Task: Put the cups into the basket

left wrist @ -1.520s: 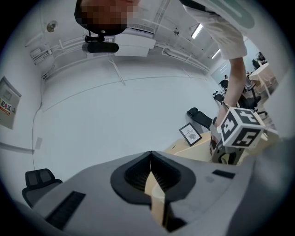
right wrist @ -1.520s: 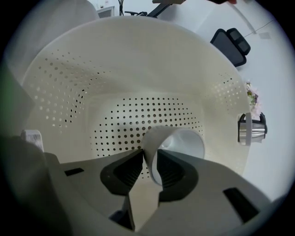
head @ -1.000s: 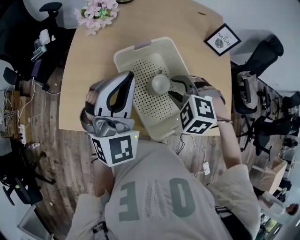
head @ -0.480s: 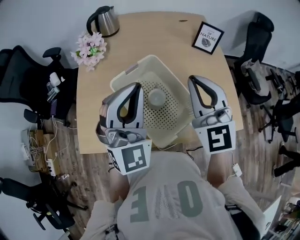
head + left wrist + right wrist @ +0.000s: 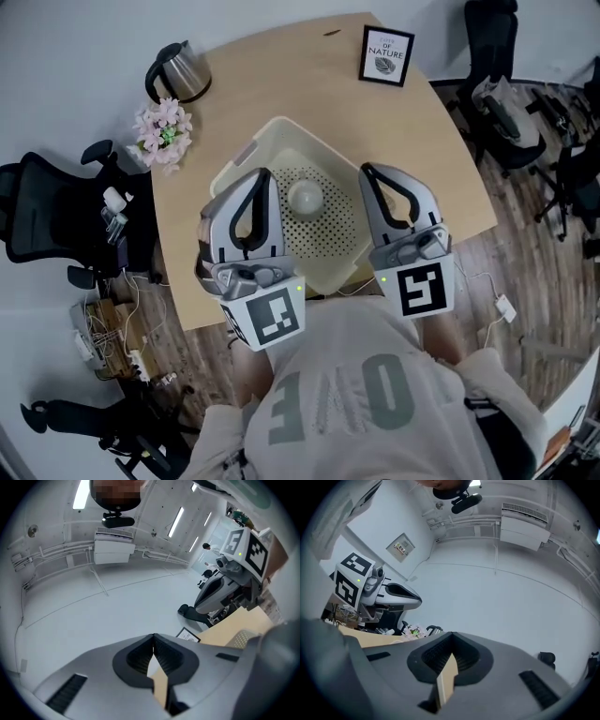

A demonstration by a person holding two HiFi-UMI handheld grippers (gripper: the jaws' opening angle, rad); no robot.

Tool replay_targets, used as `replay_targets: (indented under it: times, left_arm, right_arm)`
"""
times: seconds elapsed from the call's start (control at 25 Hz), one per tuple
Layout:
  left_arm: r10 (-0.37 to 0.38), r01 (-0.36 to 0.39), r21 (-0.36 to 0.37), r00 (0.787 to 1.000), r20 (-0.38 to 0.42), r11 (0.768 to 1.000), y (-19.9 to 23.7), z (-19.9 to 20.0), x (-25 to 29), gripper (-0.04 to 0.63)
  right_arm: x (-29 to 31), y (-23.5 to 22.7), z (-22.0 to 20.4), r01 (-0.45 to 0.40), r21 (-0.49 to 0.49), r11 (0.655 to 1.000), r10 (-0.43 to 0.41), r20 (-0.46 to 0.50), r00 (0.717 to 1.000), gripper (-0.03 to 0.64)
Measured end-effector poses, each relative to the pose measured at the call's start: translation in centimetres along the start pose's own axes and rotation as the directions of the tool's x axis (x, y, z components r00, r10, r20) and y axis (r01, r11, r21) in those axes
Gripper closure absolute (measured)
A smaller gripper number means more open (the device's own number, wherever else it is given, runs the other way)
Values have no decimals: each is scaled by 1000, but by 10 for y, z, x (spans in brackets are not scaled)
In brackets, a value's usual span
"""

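A cream perforated basket (image 5: 314,148) sits on the wooden table (image 5: 281,75), and one pale cup (image 5: 306,197) lies inside it. In the head view my left gripper (image 5: 261,174) hovers over the basket's left side and my right gripper (image 5: 367,170) over its right side, with the cup between them and below. Both point roughly level toward the far wall. In the left gripper view the jaws (image 5: 153,635) meet at their tips with nothing held. The right gripper view shows the same for its jaws (image 5: 451,634), shut and empty.
A steel kettle (image 5: 176,73) and pink flowers (image 5: 159,131) stand at the table's far left, and a framed picture (image 5: 386,54) at the far right. Office chairs flank the table on the left (image 5: 56,216) and right (image 5: 506,103). Cables lie on the floor to the left.
The right gripper stood open down in the basket beside the cup; now it is lifted out, rolled level and shut, empty. The left gripper has also risen. The cup stays in the basket.
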State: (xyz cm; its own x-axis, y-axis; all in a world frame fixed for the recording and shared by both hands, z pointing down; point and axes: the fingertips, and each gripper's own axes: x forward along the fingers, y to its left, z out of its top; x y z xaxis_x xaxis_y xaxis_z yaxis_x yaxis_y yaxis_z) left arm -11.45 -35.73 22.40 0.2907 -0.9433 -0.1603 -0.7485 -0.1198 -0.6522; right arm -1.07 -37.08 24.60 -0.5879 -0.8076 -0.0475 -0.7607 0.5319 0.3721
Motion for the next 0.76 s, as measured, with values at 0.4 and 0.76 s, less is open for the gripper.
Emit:
replay_targets:
  times: [0.4, 0.76]
  left_arm:
    - [-8, 8, 3, 1000, -29, 1000, -1, -9, 3, 584]
    - [-3, 3, -13, 1000, -11, 1000, -2, -13, 7, 584]
  right_arm:
    - [8, 3, -9, -13, 5, 1000, 13, -19, 1000, 618]
    - [12, 6, -22, -43, -56, 997, 39, -79, 996, 618]
